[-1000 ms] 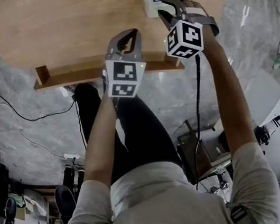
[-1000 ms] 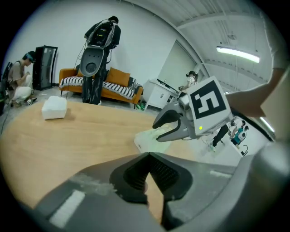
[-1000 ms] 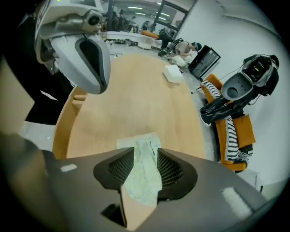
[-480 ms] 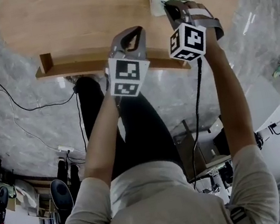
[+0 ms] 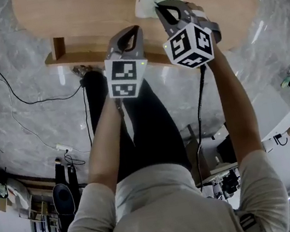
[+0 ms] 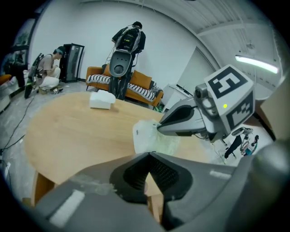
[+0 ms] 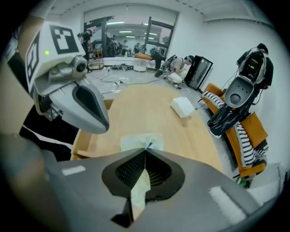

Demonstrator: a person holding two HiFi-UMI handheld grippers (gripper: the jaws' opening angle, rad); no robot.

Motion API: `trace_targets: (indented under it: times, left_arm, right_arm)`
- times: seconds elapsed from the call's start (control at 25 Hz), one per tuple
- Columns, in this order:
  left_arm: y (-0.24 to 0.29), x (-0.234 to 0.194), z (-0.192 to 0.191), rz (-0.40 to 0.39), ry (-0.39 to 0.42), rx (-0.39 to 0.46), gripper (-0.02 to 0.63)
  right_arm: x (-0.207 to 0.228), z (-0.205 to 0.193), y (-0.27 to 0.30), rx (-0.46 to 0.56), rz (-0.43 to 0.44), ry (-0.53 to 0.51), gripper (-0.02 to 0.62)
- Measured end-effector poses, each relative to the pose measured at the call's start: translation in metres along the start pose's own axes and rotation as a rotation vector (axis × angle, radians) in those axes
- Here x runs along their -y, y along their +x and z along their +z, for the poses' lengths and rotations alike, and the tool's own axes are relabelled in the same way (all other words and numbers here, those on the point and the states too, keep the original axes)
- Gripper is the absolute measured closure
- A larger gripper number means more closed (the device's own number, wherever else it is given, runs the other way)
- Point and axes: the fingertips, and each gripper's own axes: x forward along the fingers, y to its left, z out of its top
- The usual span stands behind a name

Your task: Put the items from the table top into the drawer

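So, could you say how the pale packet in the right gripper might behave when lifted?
The pale packet is probably floppy: the right gripper's shut jaws pinch its edge flat. Thin and crinkly, it looks light. Held by one edge, it may droop.

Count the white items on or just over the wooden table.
2: a crinkly packet pinched in the right gripper, and a white pack lying farther across the table. Others may be hidden.

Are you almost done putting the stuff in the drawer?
Not yet. The drawer is already pulled open. The right gripper has a white packet pinched at the table edge. A white box waits farther back, so both things are left to go in.
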Motion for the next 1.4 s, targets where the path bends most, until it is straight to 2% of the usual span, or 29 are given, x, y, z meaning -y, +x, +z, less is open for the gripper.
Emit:
trace_targets:
  times: [0.4,0.72,0.96,1.4]
  left_arm:
    - [-0.093,-0.121,-0.066,0.194,-0.160,-0.019,0.586]
    - [-0.149,-0.172,-0.092,0.229,-0.179,0.001,0.586]
    - [-0.176,-0.204,-0.111,0.234,-0.190,-0.006,0.586]
    - [-0.209,-0.254,-0.150,0.256,-0.213,-0.046,0.586]
  right_arm:
    - [-0.086,0.112,0.037,0.124,0.110,0.126,0.588]
    - [-0.148,0.173,0.059,0.141,0.152,0.153,0.588]
    - [-0.187,0.197,0.078,0.104,0.172,0.210,0.588]
    - [-0.237,0.211,0.138,-0.006,0.192,0.315,0.588]
